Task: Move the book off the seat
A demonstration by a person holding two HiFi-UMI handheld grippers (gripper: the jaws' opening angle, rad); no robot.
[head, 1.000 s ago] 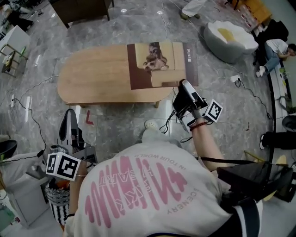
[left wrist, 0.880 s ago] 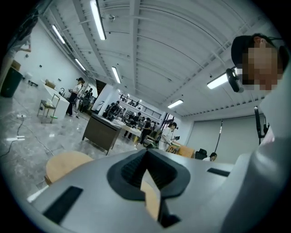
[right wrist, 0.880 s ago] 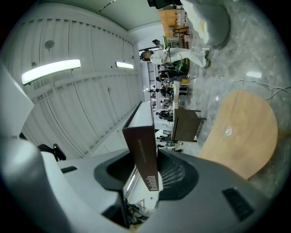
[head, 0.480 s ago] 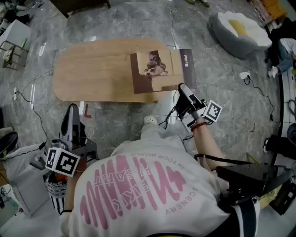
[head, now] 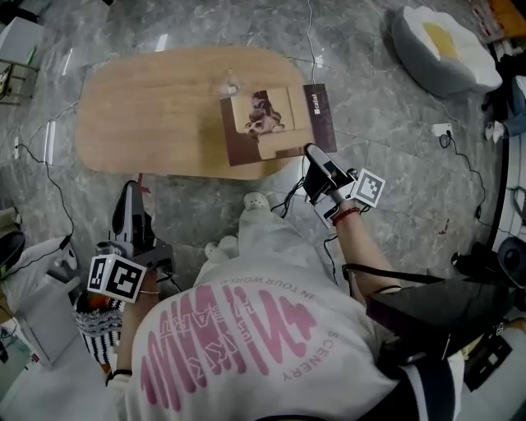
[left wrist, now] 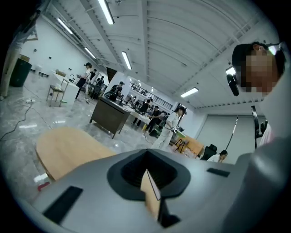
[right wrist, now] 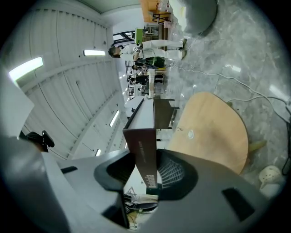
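The left gripper (head: 129, 199) hangs low at the person's side, well apart from the job. Its own view shows the jaws together with nothing between them. Next along is the seat (head: 148, 115), a long oval of pale, smooth wood grain with rounded ends, standing on a grey marbled floor (head: 205, 25) that is polished enough to throw back the ceiling lights.

The book (head: 267, 123) lies flat on the seat's right end, its right-hand strip jutting past the rim over the floor. It is a broad, thin volume with a dark brown cover, a tan panel and a small photograph. The right gripper (head: 315, 164) is clamped on its near right corner. From that claw's own camera the brown edge runs straight out between half-closed jaws that pinch it from both faces.

I judge it light but awkward: a wide, slim book held by one corner will want to droop and swing, and the cover looks smooth (likely slippery). A deeper bite along the spine edge, nearer the middle, should carry it flatter. Whether the corner is already lifted clear of the wood cannot be told.

Far right sits a plump white cushion (head: 444, 45) with a yellow centre.
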